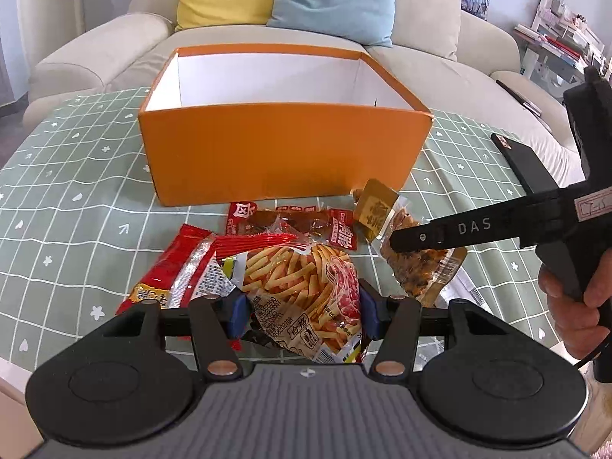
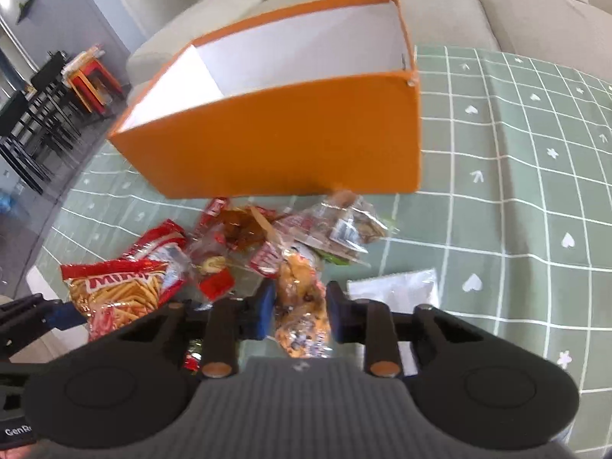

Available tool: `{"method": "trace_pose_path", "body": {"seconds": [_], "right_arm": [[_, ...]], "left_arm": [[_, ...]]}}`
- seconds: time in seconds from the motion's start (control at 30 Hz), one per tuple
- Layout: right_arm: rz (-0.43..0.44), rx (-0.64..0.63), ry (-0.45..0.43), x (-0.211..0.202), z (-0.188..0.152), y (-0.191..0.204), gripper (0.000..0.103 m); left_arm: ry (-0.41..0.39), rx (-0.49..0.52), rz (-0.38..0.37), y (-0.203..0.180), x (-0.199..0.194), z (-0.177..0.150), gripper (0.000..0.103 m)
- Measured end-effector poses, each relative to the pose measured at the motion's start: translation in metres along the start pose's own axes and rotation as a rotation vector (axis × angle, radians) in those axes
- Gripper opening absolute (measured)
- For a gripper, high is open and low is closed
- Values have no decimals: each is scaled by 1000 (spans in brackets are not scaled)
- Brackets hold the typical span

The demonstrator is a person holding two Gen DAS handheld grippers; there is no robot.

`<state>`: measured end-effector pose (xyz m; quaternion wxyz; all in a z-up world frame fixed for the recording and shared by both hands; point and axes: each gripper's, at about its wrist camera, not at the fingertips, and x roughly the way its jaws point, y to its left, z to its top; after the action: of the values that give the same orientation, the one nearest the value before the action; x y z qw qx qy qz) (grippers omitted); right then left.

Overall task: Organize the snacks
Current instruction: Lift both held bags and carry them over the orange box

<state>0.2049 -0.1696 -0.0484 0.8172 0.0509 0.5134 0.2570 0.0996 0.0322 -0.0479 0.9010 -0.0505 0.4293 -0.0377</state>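
My left gripper (image 1: 304,313) is shut on a fries-style snack bag (image 1: 306,287), held just above the table; the bag also shows in the right wrist view (image 2: 118,298). My right gripper (image 2: 300,313) is shut on a clear packet of brown snacks (image 2: 302,313), seen in the left wrist view (image 1: 417,264) under the right gripper's fingers (image 1: 440,233). An open orange box (image 1: 283,153) with a white, empty-looking inside stands behind the pile, also in the right wrist view (image 2: 290,145). More packets lie loose: a red bag (image 1: 172,271) and a red-brown packet (image 1: 294,225).
The table has a green checked cloth (image 1: 76,191). A beige sofa (image 1: 440,57) with yellow and blue cushions is behind the box. A black flat object (image 1: 524,160) lies at the table's right edge. A clear flat packet (image 2: 397,290) lies right of the pile. Dark chairs (image 2: 30,126) stand far left.
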Motion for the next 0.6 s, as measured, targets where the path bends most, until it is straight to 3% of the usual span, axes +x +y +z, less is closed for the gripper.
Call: {"method": "trace_pose_path", "body": {"seconds": [0.07, 0.13, 0.3, 0.6], "right_arm": [[-29, -13, 13, 4, 1, 0, 36], [-33, -6, 28, 10, 0, -1, 24], [-15, -9, 8, 5, -3, -1, 23], [19, -49, -130, -48, 20, 17, 23]], "left_arm": [[4, 6, -1, -2, 2, 1, 63], [3, 12, -1, -3, 2, 2, 63], [1, 20, 2, -1, -1, 8, 63], [-76, 86, 7, 2, -23, 42, 63]]}}
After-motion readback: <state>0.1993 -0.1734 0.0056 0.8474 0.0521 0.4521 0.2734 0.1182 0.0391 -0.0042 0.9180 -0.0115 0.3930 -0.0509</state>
